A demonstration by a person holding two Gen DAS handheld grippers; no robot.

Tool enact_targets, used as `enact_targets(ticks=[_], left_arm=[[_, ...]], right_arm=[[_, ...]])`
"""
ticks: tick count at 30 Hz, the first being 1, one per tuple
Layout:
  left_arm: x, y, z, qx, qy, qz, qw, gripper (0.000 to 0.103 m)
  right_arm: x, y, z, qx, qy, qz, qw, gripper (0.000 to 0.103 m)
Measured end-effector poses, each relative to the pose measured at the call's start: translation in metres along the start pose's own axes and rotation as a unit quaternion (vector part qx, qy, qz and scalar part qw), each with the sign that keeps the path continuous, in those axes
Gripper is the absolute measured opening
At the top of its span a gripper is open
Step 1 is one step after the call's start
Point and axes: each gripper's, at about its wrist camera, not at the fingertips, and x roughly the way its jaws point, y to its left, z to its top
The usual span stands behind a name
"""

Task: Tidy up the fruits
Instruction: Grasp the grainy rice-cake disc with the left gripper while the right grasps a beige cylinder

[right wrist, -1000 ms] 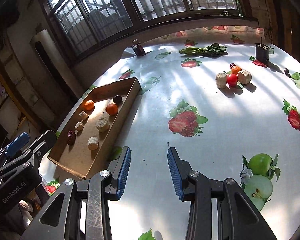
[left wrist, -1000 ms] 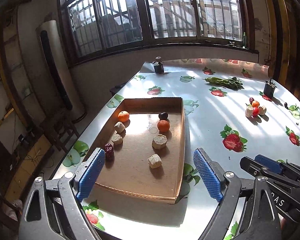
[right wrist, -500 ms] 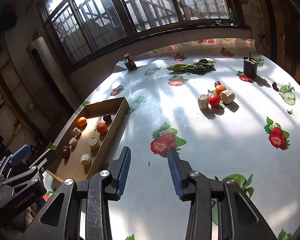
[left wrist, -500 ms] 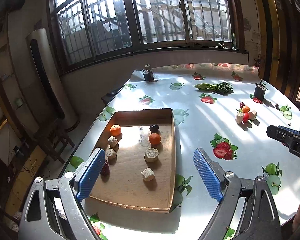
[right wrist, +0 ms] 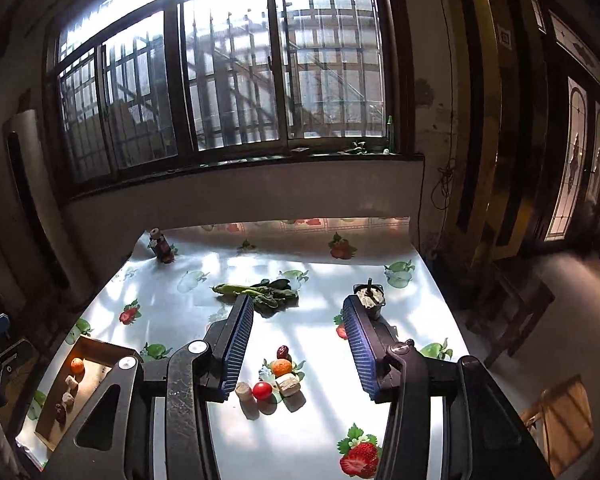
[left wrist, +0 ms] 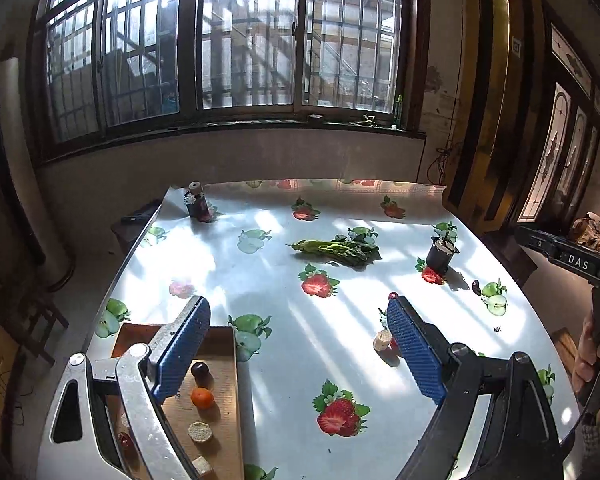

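The right gripper (right wrist: 298, 340), jaws now wider and empty, has moved over the small loose fruit cluster (right wrist: 274, 378) on the fruit-print tablecloth (right wrist: 172, 300). The left gripper (left wrist: 298, 354), wide open and empty, has risen, and only its view shows the dark plum (left wrist: 200, 369) in the shallow cardboard tray (left wrist: 228, 380).

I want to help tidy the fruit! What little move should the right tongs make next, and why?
Probably lower the open right tongs toward the cherry tomato, the nearest fruit of the little cluster on the table. They're empty, and that cluster, with the small orange, sits loose, while other fruit already lies in the cardboard tray.
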Motion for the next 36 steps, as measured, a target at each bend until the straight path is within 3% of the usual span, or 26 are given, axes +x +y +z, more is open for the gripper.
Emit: enact_targets(ticks=[4,6,7,8,13,18,21,22,25,27,28,36], left_arm=[[0.084,-0.015,-0.024,-0.039,0.072,-0.07,0.9941,0.089],[0.126,-0.024,-0.043,-0.05,0.113,-0.092,0.9881,0.074],[0.146,-0.03,-0.052,-0.05,0.135,-0.103,0.9842,0.059],[0.163,-0.035,-0.059,-0.051,0.154,-0.115,0.98,0.052],[0.21,-0.057,-0.08,-0.048,0.17,-0.145,0.9735,0.051],[0.231,-0.078,-0.085,-0.008,0.167,-0.139,0.9761,0.051],[0.242,-0.086,-0.089,0.009,0.177,-0.144,0.9735,0.051],[0.244,-0.087,-0.09,0.007,0.177,-0.149,0.9727,0.051],[0.246,-0.088,-0.093,-0.006,0.178,-0.186,0.9663,0.039],[0.245,-0.09,-0.093,-0.003,0.176,-0.185,0.9669,0.037],[0.244,-0.091,-0.094,0.001,0.176,-0.184,0.9671,0.027],[0.212,-0.089,-0.103,0.021,0.164,-0.17,0.9714,0.028]], right_arm=[[0.094,-0.017,-0.048,0.053,0.106,0.045,0.992,0.05],[0.135,-0.025,-0.075,0.083,0.149,0.063,0.983,0.05],[0.152,-0.029,-0.086,0.098,0.162,0.066,0.98,0.05],[0.164,-0.032,-0.093,0.109,0.17,0.068,0.977,0.05],[0.204,-0.041,-0.107,0.133,0.183,0.076,0.971,0.05],[0.23,-0.035,-0.118,0.131,0.205,0.079,0.967,0.05],[0.231,-0.027,-0.117,0.105,0.198,0.066,0.972,0.049],[0.23,-0.026,-0.117,0.098,0.197,0.064,0.973,0.043],[0.226,-0.028,-0.118,0.094,0.193,0.061,0.975,0.043],[0.222,-0.033,-0.119,0.096,0.188,0.057,0.976,0.043],[0.22,-0.037,-0.12,0.099,0.184,0.057,0.976,0.043],[0.188,-0.056,-0.129,0.125,0.175,0.062,0.975,0.043]])
